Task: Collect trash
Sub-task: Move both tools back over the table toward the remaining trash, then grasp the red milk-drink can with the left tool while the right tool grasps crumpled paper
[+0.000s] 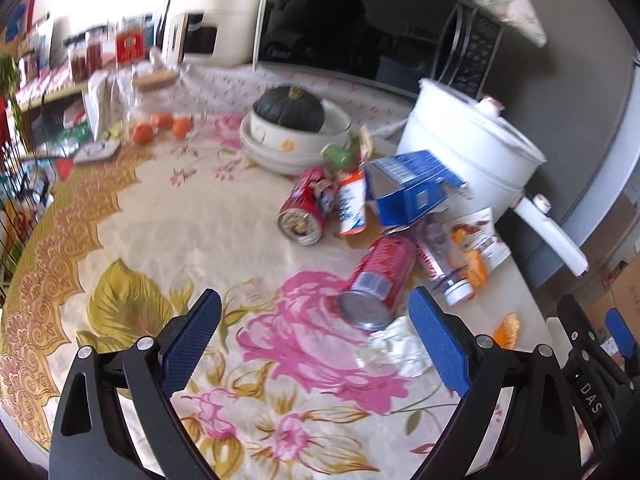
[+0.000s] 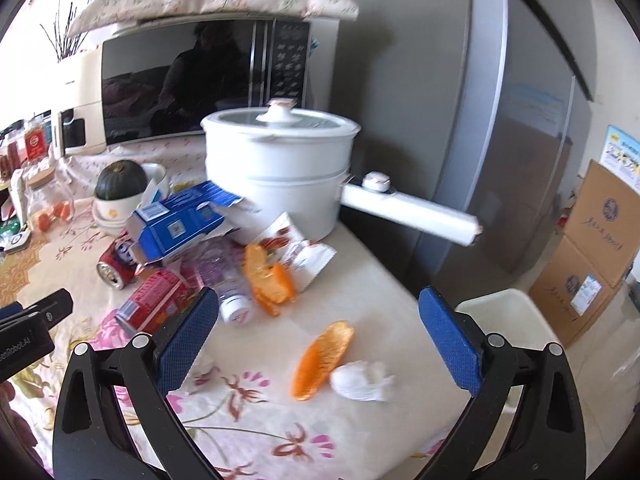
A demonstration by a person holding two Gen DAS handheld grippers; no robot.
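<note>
A: How are the two claws standing?

B: Both gape wide and hold nothing. The left gripper [image 1: 316, 338] hangs over the glossy floral tablecloth [image 1: 168, 216], its ribbed blue pads [image 1: 192, 344] well apart. The right gripper [image 2: 320, 340] is spread just as far.

A: And the trash?

B: From the left wrist, a dented red can [image 1: 378, 284] lies on its side at about one o'clock, its round metal end toward the camera, just beside the right pad. A crumpled white tissue [image 1: 394, 346] touches that end from below. Further out at twelve o'clock lies a second red can [image 1: 306, 210], a small white cup-shaped tub [image 1: 353, 208] beside it, and an opened blue cardboard carton [image 1: 408, 192] to their right.

A: The right wrist?

B: A curved, pitted orange peel [image 2: 322, 360] sits at six o'clock between the fingers, touching a wadded white tissue [image 2: 362, 380] at its lower right. At eleven o'clock there is a clear plastic bottle [image 2: 224, 280] with a white cap, more peel [image 2: 268, 280] and a torn white snack wrapper [image 2: 300, 248], all piled against the blue carton [image 2: 180, 228].

A: Anything behind?

B: A smooth white lidded pot [image 2: 276, 168] with a long straight handle stands at twelve o'clock. At four o'clock the pale rim of a bin [image 2: 516, 308] shows off the table's edge.
</note>
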